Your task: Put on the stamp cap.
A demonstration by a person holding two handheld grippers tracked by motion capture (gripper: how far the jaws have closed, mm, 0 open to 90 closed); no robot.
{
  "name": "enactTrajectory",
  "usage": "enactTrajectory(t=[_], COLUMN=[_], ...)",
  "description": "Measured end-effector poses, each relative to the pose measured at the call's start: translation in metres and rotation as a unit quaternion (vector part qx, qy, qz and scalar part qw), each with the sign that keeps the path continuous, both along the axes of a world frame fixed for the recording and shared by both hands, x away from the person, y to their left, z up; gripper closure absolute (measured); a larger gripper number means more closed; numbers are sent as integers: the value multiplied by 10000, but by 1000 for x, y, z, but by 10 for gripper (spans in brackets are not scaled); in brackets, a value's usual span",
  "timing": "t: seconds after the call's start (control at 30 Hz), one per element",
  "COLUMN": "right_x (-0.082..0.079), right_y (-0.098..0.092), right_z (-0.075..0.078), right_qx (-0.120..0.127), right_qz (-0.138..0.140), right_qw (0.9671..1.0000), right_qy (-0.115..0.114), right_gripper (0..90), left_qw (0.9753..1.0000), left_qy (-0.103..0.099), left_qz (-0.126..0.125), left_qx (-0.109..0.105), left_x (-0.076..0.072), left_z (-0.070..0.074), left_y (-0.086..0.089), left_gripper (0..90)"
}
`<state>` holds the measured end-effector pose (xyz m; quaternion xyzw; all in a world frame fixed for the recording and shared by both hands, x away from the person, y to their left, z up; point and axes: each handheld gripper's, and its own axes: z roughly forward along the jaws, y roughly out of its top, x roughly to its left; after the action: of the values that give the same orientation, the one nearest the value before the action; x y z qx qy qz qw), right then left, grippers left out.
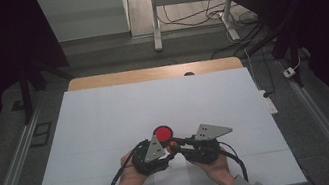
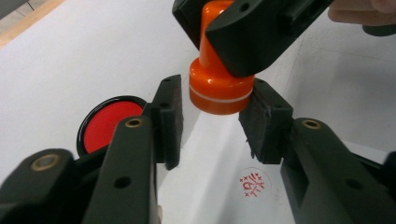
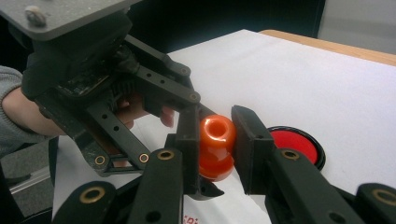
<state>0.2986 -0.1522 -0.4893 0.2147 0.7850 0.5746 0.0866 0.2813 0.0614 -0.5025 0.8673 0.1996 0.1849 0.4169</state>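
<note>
**Orange stamp held up between two grippers**

From where I stand, the person has both hands close together near the front middle of the white sheet that covers the table. The right gripper has its two black jaws closed on the rounded handle of the orange stamp, holding it off the paper with its broad base pointing down and a little tilted. In the high view the stamp shows as a small orange spot between the two tools.

The left gripper reaches in from the other side. Its jaws stand part-way open on either side of the stamp's base; the right pad looks to be touching the base edge, the left pad stands just clear of it, so it is not gripping.

Just beyond the grippers lies a round red ink pad in a black rim, flat on the sheet. Below the stamp, on the paper, sits a round red stamped mark
</note>
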Motion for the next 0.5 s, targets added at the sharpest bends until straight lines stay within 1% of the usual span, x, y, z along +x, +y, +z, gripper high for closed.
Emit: enactTrajectory(t=[0.13, 0.5], right_x=[0, 0], right_y=[0, -1], right_z=[0, 0], right_qx=[-16, 2], right_qz=[4, -25], right_qw=[10000, 10000], right_qy=[6, -1], right_gripper=[724, 724], left_qw=[10000, 9999], left_qy=[16, 144], left_qz=[-1, -8], left_qx=[17, 58], left_x=[1, 3], left_z=[-1, -2], left_y=[0, 1], left_gripper=[559, 428])
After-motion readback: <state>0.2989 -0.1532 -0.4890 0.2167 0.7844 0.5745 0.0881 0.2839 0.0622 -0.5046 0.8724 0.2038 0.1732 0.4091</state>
